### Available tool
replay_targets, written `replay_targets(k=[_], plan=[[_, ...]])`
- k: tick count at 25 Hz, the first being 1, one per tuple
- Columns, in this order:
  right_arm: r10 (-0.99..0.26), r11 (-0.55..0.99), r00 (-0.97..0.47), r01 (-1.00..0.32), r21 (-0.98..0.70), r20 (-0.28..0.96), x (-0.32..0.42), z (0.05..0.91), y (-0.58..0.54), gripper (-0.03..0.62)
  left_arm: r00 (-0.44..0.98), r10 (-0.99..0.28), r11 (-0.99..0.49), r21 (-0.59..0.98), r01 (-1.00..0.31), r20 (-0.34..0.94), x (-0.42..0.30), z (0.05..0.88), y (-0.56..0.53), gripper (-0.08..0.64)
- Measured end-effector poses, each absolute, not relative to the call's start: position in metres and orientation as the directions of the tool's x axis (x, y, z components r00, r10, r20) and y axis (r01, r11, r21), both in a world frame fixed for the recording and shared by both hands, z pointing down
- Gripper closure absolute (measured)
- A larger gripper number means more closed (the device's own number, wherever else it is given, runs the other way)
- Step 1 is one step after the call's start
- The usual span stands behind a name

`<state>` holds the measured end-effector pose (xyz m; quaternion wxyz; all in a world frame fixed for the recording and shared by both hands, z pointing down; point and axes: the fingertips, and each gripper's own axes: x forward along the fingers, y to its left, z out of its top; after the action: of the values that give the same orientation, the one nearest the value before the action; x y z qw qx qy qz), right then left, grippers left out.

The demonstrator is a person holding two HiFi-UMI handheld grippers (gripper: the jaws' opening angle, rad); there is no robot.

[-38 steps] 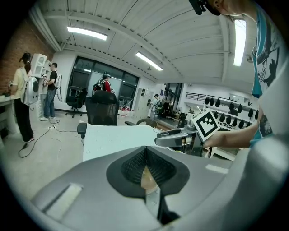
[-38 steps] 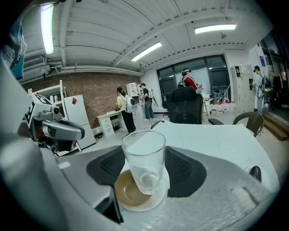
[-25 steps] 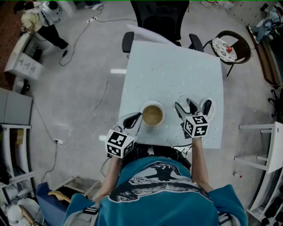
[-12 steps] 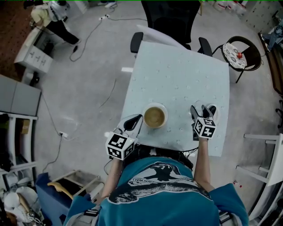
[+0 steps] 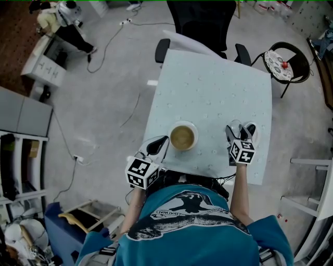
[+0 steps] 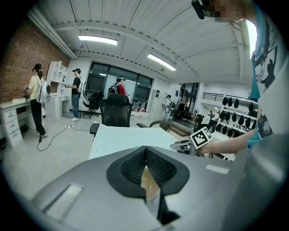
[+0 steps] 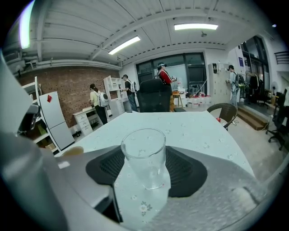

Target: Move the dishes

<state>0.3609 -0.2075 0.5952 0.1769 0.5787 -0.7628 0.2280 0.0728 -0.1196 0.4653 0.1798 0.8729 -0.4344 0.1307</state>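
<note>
A white bowl (image 5: 182, 137) of brown liquid stands near the front edge of the pale blue table (image 5: 213, 88). My left gripper (image 5: 165, 139) comes at it from the left and is shut on the bowl's near rim. In the left gripper view the pads (image 6: 131, 169) meet at their tips over the brown bowl (image 6: 148, 180). A clear empty glass (image 7: 144, 155) stands upright at the table's front right. My right gripper (image 5: 239, 128) is open around it, one pad (image 7: 187, 173) on each side and neither pressing.
A black office chair (image 5: 200, 21) is pushed in at the table's far side. A round wicker chair (image 5: 281, 60) stands off the far right corner. White shelving (image 5: 317, 182) is at the right. People (image 5: 62, 15) and cables are on the floor at the far left.
My right gripper has moved right and down, so its open jaws now stand around the glass. The left gripper and the bowl have stayed put.
</note>
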Motion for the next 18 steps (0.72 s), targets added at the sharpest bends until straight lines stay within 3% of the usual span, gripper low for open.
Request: replay_targets(k=[7, 18], plan=[[-0.782, 0.243, -0.296, -0.955, -0.169, 0.549, 0.363, 0.594, -0.196, 0.261, 0.599, -0.699, -0.572, 0.199, -0.796, 0.391, 0.078, 0.466, -0.117, 0.548], [-0.867, 0.315, -0.36, -0.932, -0.179, 0.345, 0.343, 0.509, -0.205, 0.261, 0.601, -0.686, -0.577, 0.197, -0.793, 0.41, 0.072, 0.473, -0.113, 0.548]])
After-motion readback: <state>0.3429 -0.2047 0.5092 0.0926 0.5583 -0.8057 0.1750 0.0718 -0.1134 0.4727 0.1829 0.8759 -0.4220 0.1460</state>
